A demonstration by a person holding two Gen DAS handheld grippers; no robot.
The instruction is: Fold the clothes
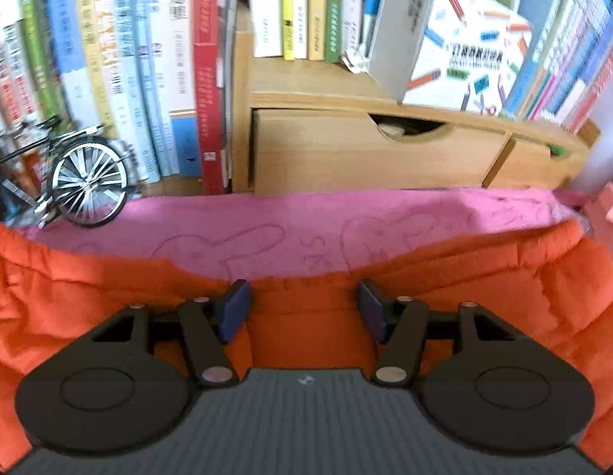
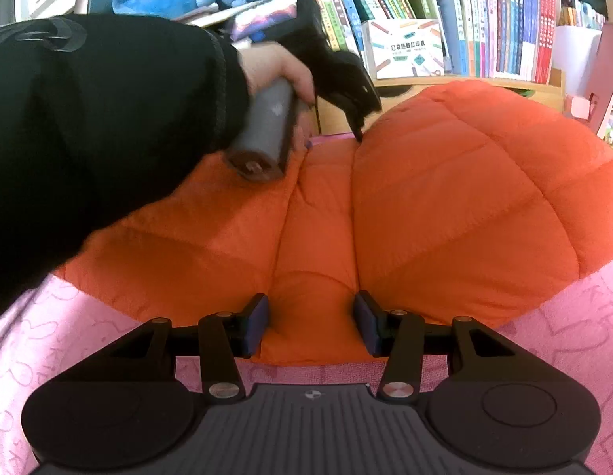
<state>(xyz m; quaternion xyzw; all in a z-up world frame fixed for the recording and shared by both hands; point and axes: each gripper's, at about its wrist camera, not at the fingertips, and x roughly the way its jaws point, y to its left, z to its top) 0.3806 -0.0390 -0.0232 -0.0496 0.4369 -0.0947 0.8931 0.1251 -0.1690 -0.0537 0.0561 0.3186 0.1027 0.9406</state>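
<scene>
The pink cloth covers the desk under everything, its faint line drawings showing around my work. On it lies the orange padded jacket, puffy and quilted, with one side folded over into a rounded mound on the right and a flatter panel on the left. Behind it stand rows of books and a wooden drawer box on the shelf, with a small model bicycle at the left edge of the cloth.

My left hand, in a black sleeve, holds the left gripper at the jacket's far edge. Its jaws stand apart, with orange fabric lying between the blue pads; I cannot tell whether they touch it.

My right gripper sits at the near hem of the jacket. Its jaws are clamped on a bunched fold of the orange fabric, which puckers between the pads.
</scene>
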